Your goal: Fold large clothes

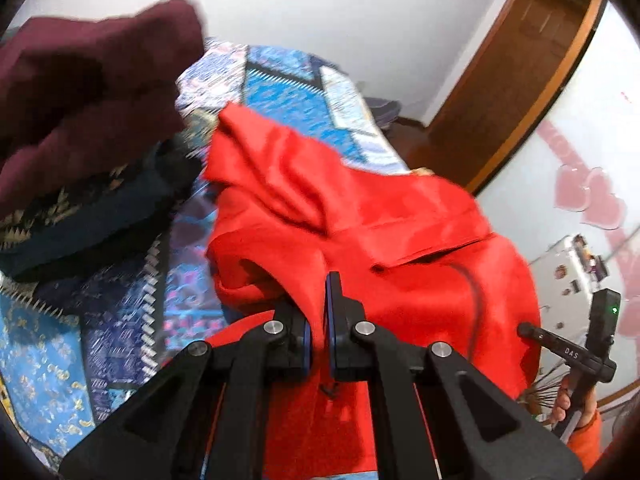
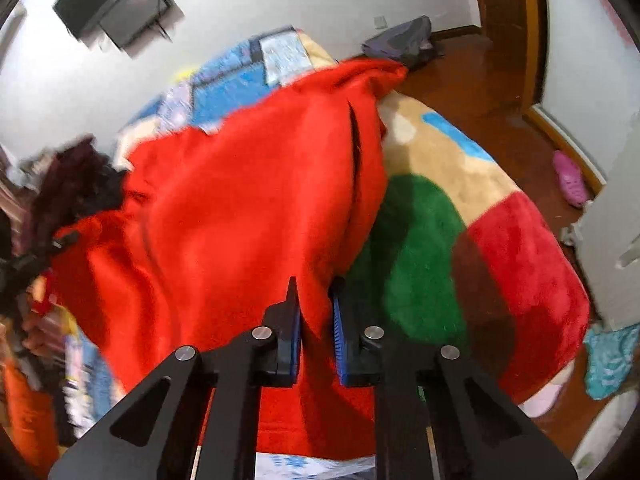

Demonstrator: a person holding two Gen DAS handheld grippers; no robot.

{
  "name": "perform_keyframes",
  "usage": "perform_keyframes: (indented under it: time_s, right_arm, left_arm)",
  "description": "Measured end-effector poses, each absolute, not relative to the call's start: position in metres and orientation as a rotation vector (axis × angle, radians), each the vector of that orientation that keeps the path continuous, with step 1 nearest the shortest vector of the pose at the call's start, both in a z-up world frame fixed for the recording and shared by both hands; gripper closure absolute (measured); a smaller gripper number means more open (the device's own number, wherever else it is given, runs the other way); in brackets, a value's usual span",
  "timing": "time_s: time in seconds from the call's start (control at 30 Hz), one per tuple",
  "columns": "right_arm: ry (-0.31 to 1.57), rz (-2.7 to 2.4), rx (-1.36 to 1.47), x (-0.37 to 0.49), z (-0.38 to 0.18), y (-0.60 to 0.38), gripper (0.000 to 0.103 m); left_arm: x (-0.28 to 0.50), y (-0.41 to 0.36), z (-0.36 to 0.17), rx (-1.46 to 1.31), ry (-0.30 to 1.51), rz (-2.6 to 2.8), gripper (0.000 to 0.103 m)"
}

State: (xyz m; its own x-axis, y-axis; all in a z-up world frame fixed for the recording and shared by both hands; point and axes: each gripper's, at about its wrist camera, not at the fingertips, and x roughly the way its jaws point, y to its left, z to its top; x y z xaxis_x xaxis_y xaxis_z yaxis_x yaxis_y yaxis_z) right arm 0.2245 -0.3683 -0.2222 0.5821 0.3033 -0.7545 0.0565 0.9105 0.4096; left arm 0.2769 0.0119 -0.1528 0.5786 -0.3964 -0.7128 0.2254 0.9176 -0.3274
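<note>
Bed cover: blue patterned quilt [image 1: 288, 92] spread over the bed.
Blanket: plush fleece blanket in tan, green and red patches [image 2: 460, 216], lying on the bed.
Wall: black flat screen [image 2: 116, 12] mounted on the white wall.
Floor: brown wooden boards [image 2: 480, 92]; a pink slipper [image 2: 570, 178] near the skirting; a grey bundle of cloth [image 2: 404, 40] beside the doorway.
Door: brown wooden door frame [image 1: 516, 64].

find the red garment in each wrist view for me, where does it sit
Left wrist view: the red garment fills the centre and lower right, running down into the left claw.
Right wrist view: it covers the centre and left, pinched in the right claw.
Shared landmark: the blue patterned bedspread behind it.
</note>
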Motion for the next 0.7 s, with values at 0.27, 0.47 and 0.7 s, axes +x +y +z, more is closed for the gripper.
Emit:
perform_keyframes:
  time_s: [0.27, 0.47, 0.7]
  right_arm:
    - [0.761, 0.235, 0.418, 0.240, -0.148, -0.376, 0.091]
    - [0.663, 0.194, 0.365, 0.288, -0.113, -0.382, 0.091]
    - [0.760, 0.078, 0.300, 0.384, -0.139, -0.389, 0.091]
  left_arm:
    - [0.317, -0.011, -0.102, -0.227, 0.775, -0.362, 0.099]
    - [0.378, -0.027, -0.087, -0.197, 0.725, -0.197, 0.099]
    - [0.467, -0.049, -0.122, -0.048, 0.756, 0.026, 0.099]
